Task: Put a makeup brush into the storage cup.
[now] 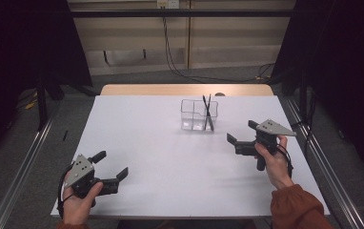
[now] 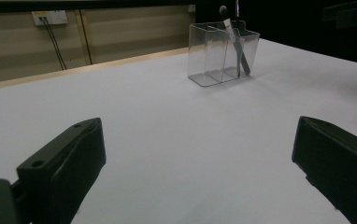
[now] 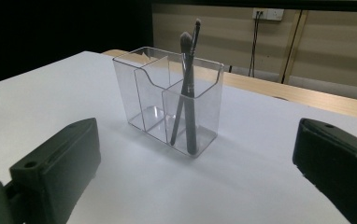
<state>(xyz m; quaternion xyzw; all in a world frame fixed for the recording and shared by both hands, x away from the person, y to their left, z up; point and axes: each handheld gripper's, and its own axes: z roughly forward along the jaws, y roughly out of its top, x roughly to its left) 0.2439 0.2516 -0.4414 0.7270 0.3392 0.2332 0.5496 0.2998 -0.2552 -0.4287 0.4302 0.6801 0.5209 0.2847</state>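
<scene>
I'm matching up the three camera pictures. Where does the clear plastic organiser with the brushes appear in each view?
High view: the clear plastic compartment organiser sits right of centre, toward the table's far edge.
Left gripper view: upper right of centre.
Right gripper view: centre, close ahead.
Shared landmark: two dark makeup brushes crossed in one end compartment.

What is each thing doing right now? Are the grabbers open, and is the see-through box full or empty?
left gripper: open, holding nothing, low over the table.
right gripper: open, holding nothing, pointed toward the box.
clear box: upright on the table, two brushes in one end compartment, the other compartments empty.
two brushes: standing bristles up, leaning and crossing each other.
white table: bare apart from the box.
</scene>
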